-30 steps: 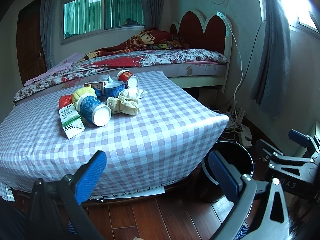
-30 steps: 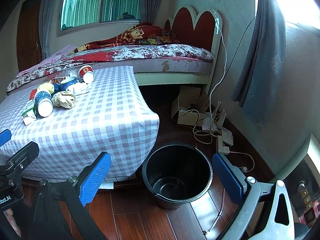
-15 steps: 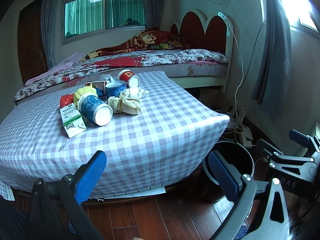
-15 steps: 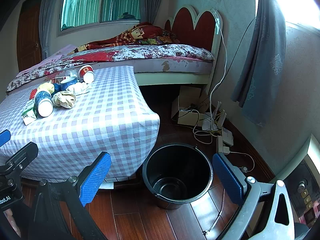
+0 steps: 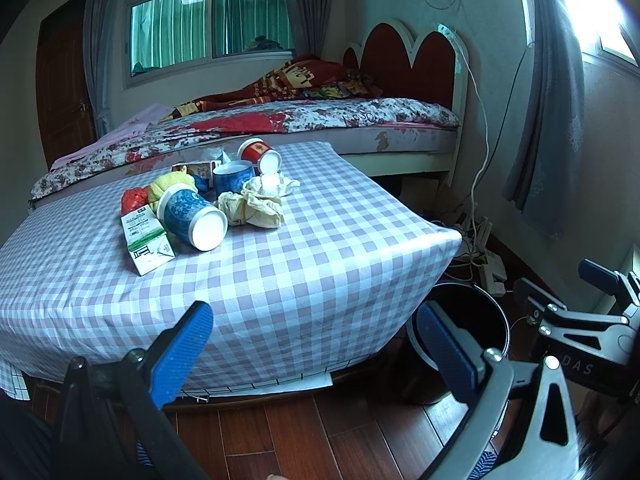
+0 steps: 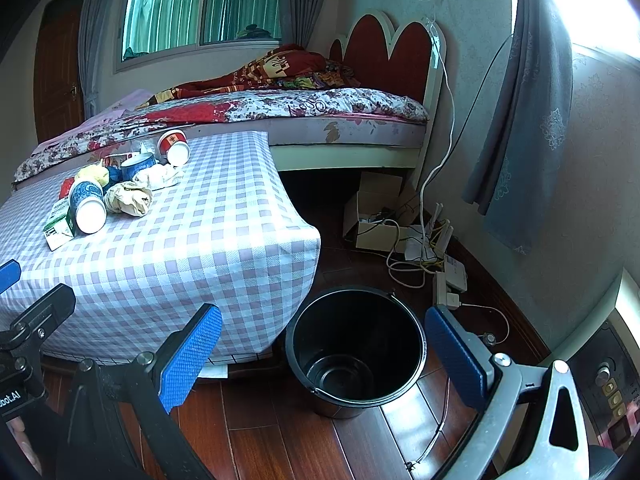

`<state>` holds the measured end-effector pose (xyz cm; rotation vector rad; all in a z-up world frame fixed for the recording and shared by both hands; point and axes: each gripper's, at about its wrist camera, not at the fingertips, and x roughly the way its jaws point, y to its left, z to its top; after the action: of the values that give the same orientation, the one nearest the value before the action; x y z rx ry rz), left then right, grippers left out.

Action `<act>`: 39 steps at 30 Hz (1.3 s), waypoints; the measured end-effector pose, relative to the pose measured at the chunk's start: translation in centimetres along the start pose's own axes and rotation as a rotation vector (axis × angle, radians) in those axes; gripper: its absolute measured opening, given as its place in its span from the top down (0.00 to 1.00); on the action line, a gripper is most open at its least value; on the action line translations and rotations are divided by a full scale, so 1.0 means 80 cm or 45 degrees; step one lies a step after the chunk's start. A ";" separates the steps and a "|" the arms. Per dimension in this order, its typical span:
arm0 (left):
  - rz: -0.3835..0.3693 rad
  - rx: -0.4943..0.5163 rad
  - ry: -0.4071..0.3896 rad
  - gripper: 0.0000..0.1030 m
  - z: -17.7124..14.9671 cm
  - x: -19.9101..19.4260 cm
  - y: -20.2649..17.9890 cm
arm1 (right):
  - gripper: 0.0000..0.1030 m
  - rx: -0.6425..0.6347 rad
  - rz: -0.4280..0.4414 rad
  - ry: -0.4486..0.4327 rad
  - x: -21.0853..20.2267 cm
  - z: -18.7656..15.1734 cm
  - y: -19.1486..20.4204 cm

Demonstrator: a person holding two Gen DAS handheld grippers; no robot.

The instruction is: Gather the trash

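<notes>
Trash heaped on the far left part of the table [image 5: 304, 280], which wears a lilac-and-white checked cloth. Nearest in the heap: a blue cup [image 5: 191, 219] on its side, white mouth toward the camera, touching a green-and-white carton [image 5: 146, 240] lying flat on its left. Just right of the cup, a wad [image 5: 256, 209] of crumpled beige paper, with white tissue [image 5: 276, 185] behind it. Further back, a second blue cup [image 5: 232, 178] standing mouth up, a red cup [image 5: 260, 155] tipped on its side, a small box [image 5: 196, 170], a yellow bag [image 5: 170, 186] and a red wrapper [image 5: 134, 199], all packed close together.

On the wooden floor by the table's near right corner, a black bucket [image 6: 354, 350], upright, nothing inside but a dark shine at the bottom.

Left gripper [image 5: 316, 354] low before the table's front edge, blue pads spread wide, nothing between them. Right gripper [image 6: 324, 362] likewise spread wide and holding nothing, bucket framed between its pads from the right wrist view. Both well apart from the heap.

Beyond the table, a bed [image 5: 320, 120] with a floral cover and a red headboard. Cables and a power strip [image 6: 448, 280] on the floor by the wall, beside an open cardboard box [image 6: 376, 216].
</notes>
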<state>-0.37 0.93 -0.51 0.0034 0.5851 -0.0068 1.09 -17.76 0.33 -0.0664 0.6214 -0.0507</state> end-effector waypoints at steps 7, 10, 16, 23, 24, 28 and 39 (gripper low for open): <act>0.007 0.001 0.001 0.01 -0.001 -0.002 0.001 | 0.01 -0.004 0.003 0.000 0.001 0.001 0.000; 0.007 -0.001 0.001 0.01 -0.001 -0.002 0.000 | 0.01 -0.009 0.003 0.002 0.002 0.001 0.004; 0.011 0.001 0.001 0.01 0.000 -0.001 0.000 | 0.01 -0.011 0.003 0.004 0.003 0.000 0.006; 0.018 -0.006 0.016 0.01 0.001 0.001 0.001 | 0.01 -0.013 0.029 0.008 0.004 -0.001 0.009; 0.031 -0.008 0.015 0.01 0.003 0.003 0.003 | 0.01 -0.012 0.051 0.010 0.005 -0.001 0.009; 0.111 -0.038 0.023 0.01 0.009 0.013 0.028 | 0.01 -0.029 0.162 -0.002 0.009 0.006 0.020; 0.313 -0.202 0.025 0.01 0.033 0.050 0.143 | 0.09 -0.190 0.447 -0.017 0.059 0.050 0.110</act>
<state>4.53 12.33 -0.53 -0.0788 0.6003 0.2783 7.55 -9.09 0.16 -0.1009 0.6152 0.3355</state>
